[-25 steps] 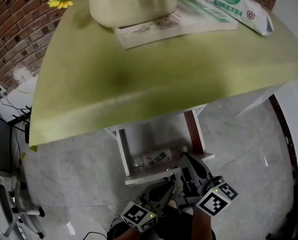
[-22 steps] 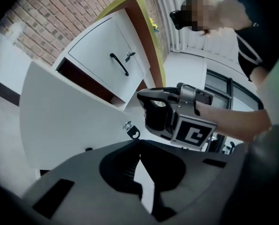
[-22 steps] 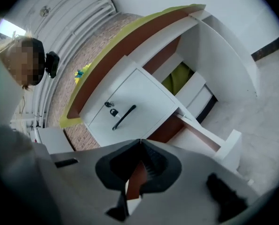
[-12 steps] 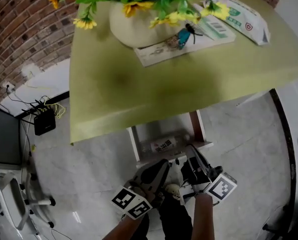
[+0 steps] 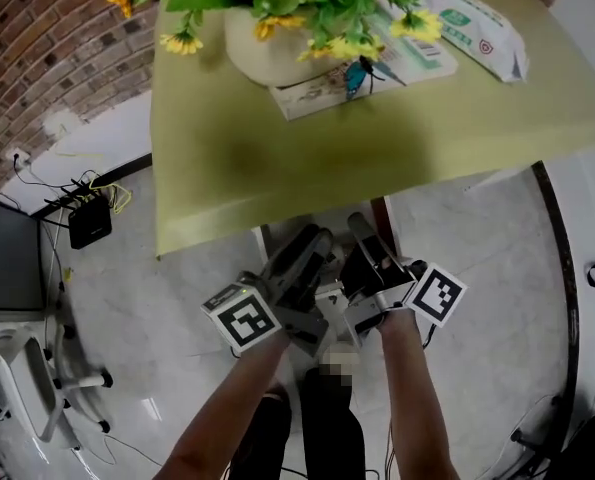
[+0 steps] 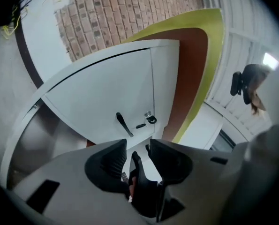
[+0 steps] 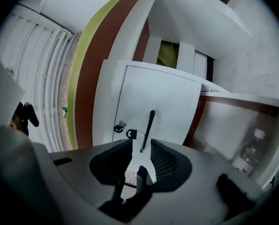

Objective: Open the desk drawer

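The white drawer front hangs under the yellow-green desk top. It has a black bar handle and a small lock with a key. The right gripper view shows the same front, handle and lock. My left gripper is level and its jaws are opening, with nothing between them. My right gripper is opening too, its gap in line with the handle but short of it. In the head view, the left gripper and right gripper sit just under the desk's front edge, which hides the drawer.
On the desk stand a flower pot, a book and a pack of wipes. A water bottle lies on the low shelf at the right. A black box with cables and a chair base are on the floor at left.
Both grippers have risen from the low shelf near the floor to just under the desk's front edge. The water bottle is now hidden behind them in the head view.
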### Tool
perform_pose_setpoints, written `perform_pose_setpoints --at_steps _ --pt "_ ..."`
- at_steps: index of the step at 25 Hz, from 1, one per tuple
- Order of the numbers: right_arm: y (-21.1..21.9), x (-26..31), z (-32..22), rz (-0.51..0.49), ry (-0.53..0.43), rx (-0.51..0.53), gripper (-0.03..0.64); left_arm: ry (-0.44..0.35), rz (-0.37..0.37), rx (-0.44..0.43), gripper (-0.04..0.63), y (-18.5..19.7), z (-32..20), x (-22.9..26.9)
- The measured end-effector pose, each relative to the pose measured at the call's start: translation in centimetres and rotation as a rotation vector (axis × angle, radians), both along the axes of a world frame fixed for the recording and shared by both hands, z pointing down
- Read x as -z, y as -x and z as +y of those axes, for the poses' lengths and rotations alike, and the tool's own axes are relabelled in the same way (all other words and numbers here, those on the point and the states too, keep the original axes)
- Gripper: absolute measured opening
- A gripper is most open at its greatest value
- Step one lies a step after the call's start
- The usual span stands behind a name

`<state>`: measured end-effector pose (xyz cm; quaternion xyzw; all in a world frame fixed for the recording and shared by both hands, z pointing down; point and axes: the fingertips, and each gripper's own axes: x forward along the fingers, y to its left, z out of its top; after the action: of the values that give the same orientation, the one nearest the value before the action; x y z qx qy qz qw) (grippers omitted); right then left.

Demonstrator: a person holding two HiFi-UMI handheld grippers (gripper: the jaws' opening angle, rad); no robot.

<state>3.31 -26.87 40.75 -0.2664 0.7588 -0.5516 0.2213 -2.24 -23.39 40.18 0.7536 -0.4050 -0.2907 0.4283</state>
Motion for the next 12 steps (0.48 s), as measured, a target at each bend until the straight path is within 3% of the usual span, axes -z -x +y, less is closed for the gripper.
perform_pose_setpoints --at_steps 6,12 --pt "0.8 0.0 -3.0 -0.026 0.029 0.028 0.117 0.038 0.147 0.072 0.170 0.1 -3.3 0.4" --pt "2.3 -0.2 -5.2 -0.026 0.036 0.043 0.115 0.073 0.165 0.186 0.162 1.7 -5.3 -0.7"
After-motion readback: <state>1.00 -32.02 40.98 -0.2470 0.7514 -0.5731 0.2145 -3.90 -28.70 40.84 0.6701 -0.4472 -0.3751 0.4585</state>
